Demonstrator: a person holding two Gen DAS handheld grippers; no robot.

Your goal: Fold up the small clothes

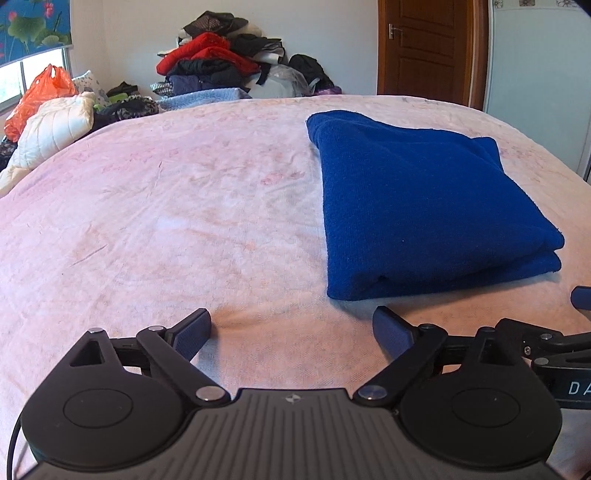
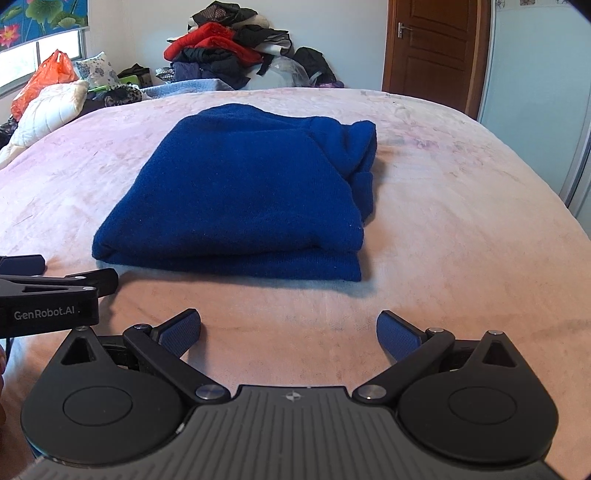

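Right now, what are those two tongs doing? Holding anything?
Left tongs: open, holding nothing, short of the folded blue garment.
Right tongs: open, holding nothing.

1. Big bed w/ soft pink blanket (image 1: 155,206) fills the room.
2. Plain white wall (image 1: 314,33) behind; brown wooden door (image 1: 424,48) at right.
3. Bright window (image 1: 33,70) at left, flower-print blind (image 1: 33,22) above.

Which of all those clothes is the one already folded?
The blue garment, lying alone on the pink bed in neat flat layers. The other clothes are a jumbled heap by the far wall.
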